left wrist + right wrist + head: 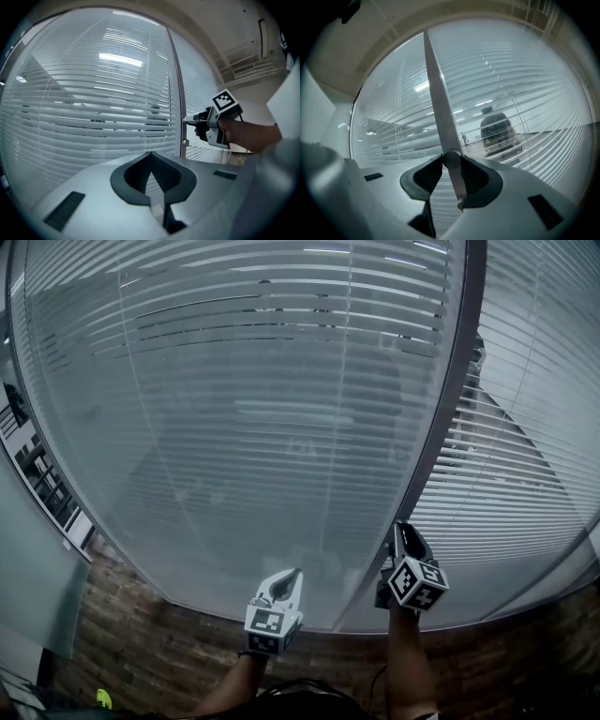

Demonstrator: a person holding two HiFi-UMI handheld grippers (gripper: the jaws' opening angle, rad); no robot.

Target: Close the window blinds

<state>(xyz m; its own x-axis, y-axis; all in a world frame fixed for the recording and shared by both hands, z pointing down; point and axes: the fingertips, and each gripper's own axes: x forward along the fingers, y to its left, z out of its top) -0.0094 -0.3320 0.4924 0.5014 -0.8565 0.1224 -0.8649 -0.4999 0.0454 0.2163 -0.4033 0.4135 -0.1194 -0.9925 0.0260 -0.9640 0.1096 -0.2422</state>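
White slatted blinds (244, 409) hang behind glass, split by a grey upright post (450, 399); a second set (525, 474) is to the right. Through their slats some of the view beyond shows. My right gripper (398, 529) is at the post, pointing level. In the right gripper view its jaws (451, 159) are shut on a small round knob (451, 158) on the post (436, 93). My left gripper (292, 575) hovers before the left pane, its jaws (151, 153) shut on nothing. The left gripper view shows the right gripper (186, 120) against the post (176, 93).
A brick sill (141, 615) runs below the glass. A grey wall panel (28, 559) stands at the far left. A small round fitting (186, 142) sits on the post below the right gripper. My forearm (408, 662) reaches up from below.
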